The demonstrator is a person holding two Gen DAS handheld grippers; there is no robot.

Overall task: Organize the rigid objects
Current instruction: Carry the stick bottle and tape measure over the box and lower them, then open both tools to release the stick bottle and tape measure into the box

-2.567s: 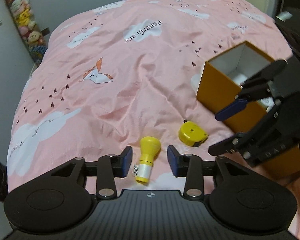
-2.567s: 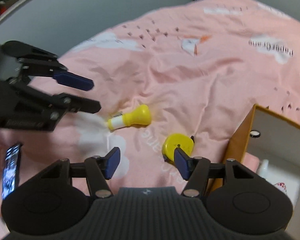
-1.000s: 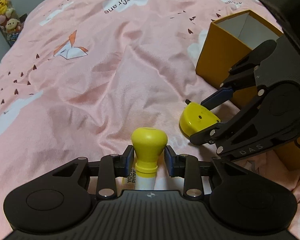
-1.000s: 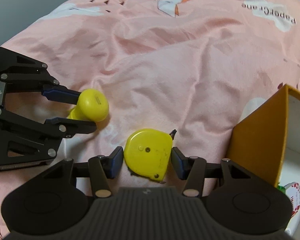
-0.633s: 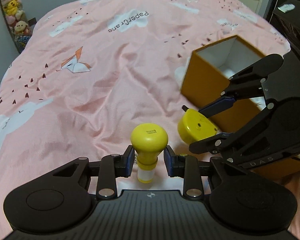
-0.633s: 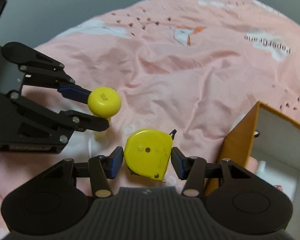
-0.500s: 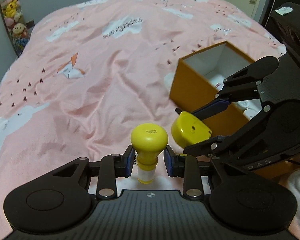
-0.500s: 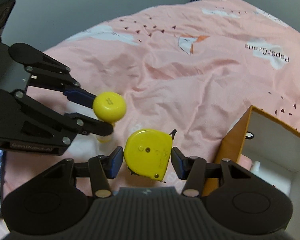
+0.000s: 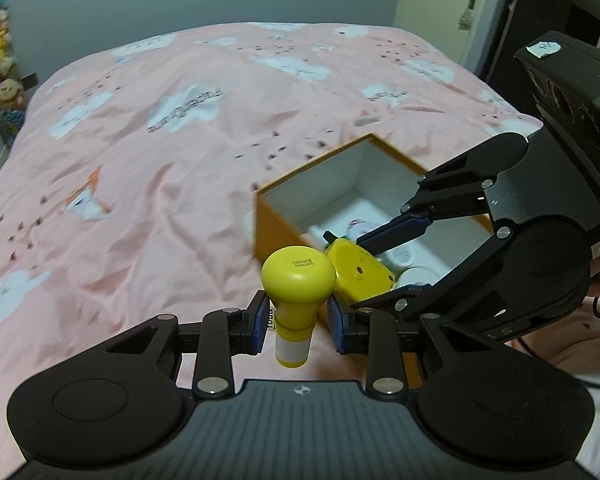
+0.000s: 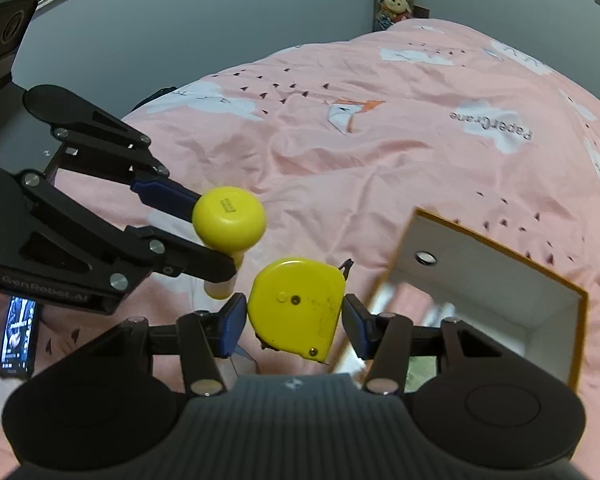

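By this moment we had both pieces off the pink bedspread (image 9: 148,208) and up in the air, where a second earlier they had been clamped but resting low on the fabric beside the orange box (image 9: 278,222). Our left gripper (image 9: 298,322) was clenched on the neck of the yellow bulb-headed bottle (image 9: 298,276), which stood upright with its round cap just on the near side of the box's front wall. Our right gripper (image 10: 294,322) was grasping the yellow tape measure (image 10: 296,304) flat between its pads, and in the left wrist view that tape measure hung over the open mouth of the box, above the white items already lying inside. The box, which had earlier sat off to the side, now filled the space straight ahead of both tools. We judged that the lift was done and the carry nearly so: the tape measure looked ready to be lowered and let go, while the bottle needed to clear the near wall first.
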